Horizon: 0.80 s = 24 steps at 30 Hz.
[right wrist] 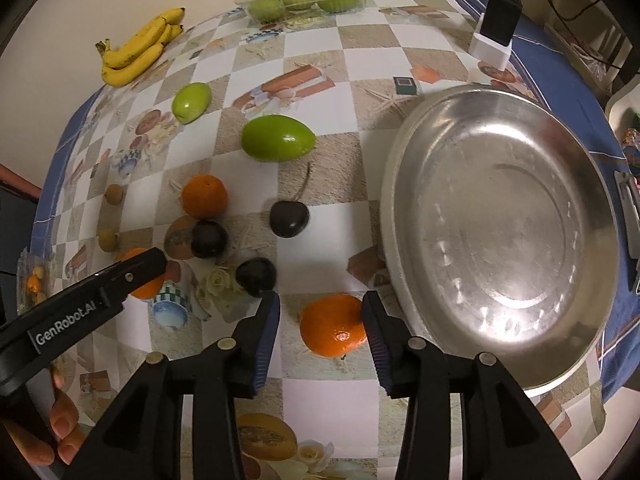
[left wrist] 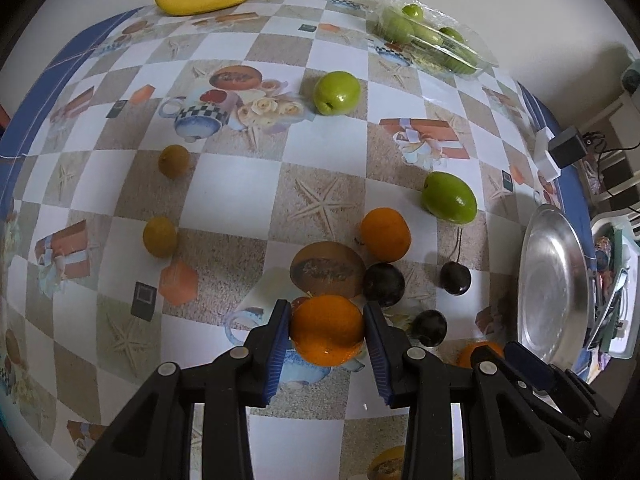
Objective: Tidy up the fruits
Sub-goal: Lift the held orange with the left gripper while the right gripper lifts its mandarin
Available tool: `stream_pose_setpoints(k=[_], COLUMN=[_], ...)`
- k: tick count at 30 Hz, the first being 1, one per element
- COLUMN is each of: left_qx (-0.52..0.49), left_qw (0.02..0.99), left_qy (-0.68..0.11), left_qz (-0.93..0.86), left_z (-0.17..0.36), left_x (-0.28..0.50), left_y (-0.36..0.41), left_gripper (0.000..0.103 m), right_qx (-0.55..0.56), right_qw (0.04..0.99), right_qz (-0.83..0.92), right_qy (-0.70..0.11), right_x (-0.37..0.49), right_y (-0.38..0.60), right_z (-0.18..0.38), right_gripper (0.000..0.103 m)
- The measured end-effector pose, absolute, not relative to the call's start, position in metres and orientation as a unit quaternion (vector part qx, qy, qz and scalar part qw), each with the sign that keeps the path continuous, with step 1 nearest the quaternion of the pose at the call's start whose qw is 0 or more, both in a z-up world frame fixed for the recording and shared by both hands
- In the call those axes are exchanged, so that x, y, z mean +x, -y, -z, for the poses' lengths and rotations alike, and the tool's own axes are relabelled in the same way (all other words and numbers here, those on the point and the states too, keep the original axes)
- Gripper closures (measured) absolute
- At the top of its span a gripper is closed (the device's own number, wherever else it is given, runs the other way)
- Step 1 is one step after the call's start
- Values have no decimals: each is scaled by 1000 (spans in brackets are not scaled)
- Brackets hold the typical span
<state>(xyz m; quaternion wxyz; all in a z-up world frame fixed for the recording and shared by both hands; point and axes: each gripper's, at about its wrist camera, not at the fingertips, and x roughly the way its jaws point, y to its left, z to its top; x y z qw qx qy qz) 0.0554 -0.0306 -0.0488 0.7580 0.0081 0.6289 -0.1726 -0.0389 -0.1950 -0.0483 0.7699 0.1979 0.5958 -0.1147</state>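
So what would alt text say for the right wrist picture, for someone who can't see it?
A black two-fingered tool sits open around an orange on a checkered tablecloth, just left of a large empty metal dish. Beyond lie another orange, dark plums, green fruits and bananas; the other tool reaches in from the left.

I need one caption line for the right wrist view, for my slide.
Right gripper open around an orange beside the empty metal tray.

White lettering reading "GenRobot.AI" is showing on the black side of the left tool (right wrist: pixel 140 270); nothing else is reading legibly.
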Motion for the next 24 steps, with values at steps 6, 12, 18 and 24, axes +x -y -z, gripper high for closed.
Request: stream_pose_setpoints(k=[6, 12, 18, 24], left_qx=[10, 10, 11, 11], left_qw=[758, 758, 758, 758], left_qy=[-628, -628, -627, -628], left_qz=[174, 174, 176, 177], left_z=[49, 49, 48, 48], left_x=[55, 55, 55, 54], left_y=[31, 32, 33, 33], left_gripper=[63, 63, 63, 63], right_qx=[190, 176, 177, 178], right_qw=[761, 753, 745, 738], right_qz=[126, 135, 142, 145], right_qy=[-607, -619, -627, -635], right_x=[-40, -42, -47, -54], right_y=[195, 194, 195, 195], right_z=[51, 54, 57, 63], right_gripper=[58, 58, 58, 58])
